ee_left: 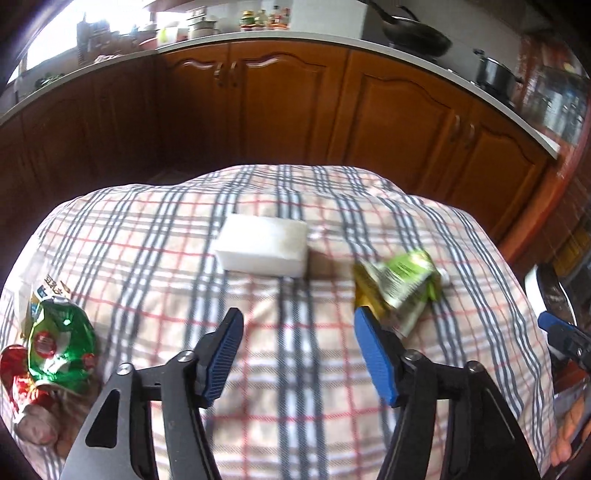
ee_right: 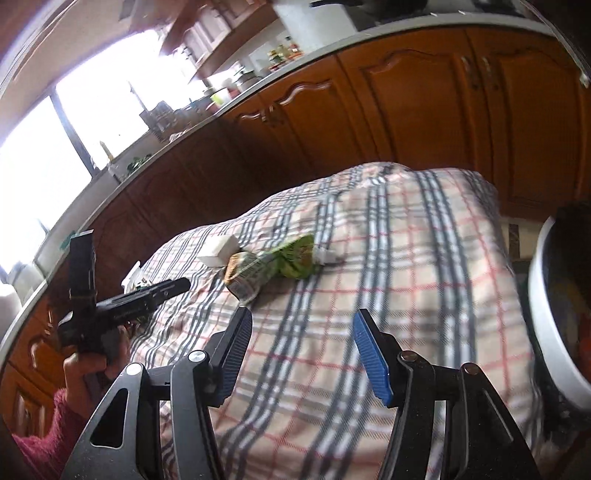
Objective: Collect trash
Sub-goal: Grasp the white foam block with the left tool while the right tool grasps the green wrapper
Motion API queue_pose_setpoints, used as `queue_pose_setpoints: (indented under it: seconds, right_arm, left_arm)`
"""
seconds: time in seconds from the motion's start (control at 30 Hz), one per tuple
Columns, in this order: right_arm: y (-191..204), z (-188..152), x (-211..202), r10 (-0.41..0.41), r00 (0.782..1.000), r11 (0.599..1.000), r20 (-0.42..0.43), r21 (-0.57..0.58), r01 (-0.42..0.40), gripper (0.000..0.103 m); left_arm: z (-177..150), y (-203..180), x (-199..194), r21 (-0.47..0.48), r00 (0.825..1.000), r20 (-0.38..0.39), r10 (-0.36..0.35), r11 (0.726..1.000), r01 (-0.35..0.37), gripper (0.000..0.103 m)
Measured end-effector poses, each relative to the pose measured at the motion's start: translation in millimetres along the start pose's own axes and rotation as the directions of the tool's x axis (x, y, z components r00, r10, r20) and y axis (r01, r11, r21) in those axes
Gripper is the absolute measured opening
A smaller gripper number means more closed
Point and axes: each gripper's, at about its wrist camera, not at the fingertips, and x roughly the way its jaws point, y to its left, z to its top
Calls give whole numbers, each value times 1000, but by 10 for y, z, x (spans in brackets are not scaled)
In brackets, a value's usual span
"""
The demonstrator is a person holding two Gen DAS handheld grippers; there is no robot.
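Lying on plaid cloth (ee_left: 147, 258): crumpled green foil wrapper (ee_left: 400, 284), white foam block (ee_left: 264, 245).

A plaid tablecloth (ee_left: 280, 369) covers the table beneath and ahead of the fingers. Far beyond the fingers stand wooden cabinets (ee_left: 295, 107) under a white counter (ee_left: 258, 37) bearing a black pan (ee_left: 417, 37) and bottles (ee_left: 264, 18).

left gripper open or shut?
Open. The left gripper shows its blue fingers spread wide apart over the plaid cloth, nothing between them.
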Motion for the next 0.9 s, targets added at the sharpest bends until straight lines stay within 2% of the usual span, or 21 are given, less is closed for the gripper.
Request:
queue_pose_setpoints:
  seconds: [0.1, 0.23, 0.3, 0.4, 0.43, 0.53, 0.6, 0.63, 0.73, 0.87, 0.9]
  right_arm:
    - [131, 107, 105, 16, 1000, 998, -4, -64, -16, 59]
    - [351, 318, 379, 16, 998, 963, -53, -268, -29, 59]
    - [474, 405, 564, 10, 996, 919, -94, -391, -46, 59]
    - [652, 452, 821, 13, 988, 826, -154, -555, -97, 58]
    - [722, 453, 923, 6, 984, 783, -177, -612, -114, 58]
    - [835, 425, 1155, -39, 975, 679, -218, -722, -134, 58]
    - [840, 438, 1303, -73, 971, 643, -228, -755, -129, 57]
    - [830, 464, 1395, -89, 969, 633, -232, -764, -125, 56]
    - [743, 551, 1531, -92, 961, 645, -261, -751, -142, 53]
    - [727, 607, 1570, -60, 956, 664, -288, -726, -177, 24]
    - [734, 592, 1576, -68, 954, 662, -291, -729, -175, 24]
  left_arm:
    - [117, 103, 105, -11, 1000, -2, 14, 1000, -14, 66]
    - [276, 192, 262, -25, 1000, -21, 21, 999, -21, 73]
    - [351, 221, 369, -48, 999, -40, 15, 999, -17, 74]
    - [439, 275, 520, -99, 998, -65, 2, 995, -8, 79]
    - [473, 296, 590, -126, 997, -82, -1, 992, -9, 80]
    - [562, 335, 798, -207, 992, -125, -3, 978, -24, 80]
    - [636, 373, 940, -256, 989, -149, 10, 965, -48, 81]
    - [684, 400, 1024, -283, 987, -159, 10, 958, -55, 81]
    - [783, 426, 1270, -330, 981, -194, 20, 940, -85, 81]
    - [854, 385, 1524, -340, 978, -210, 16, 936, -88, 81]
    - [882, 355, 1578, -328, 977, -211, 14, 941, -84, 82]
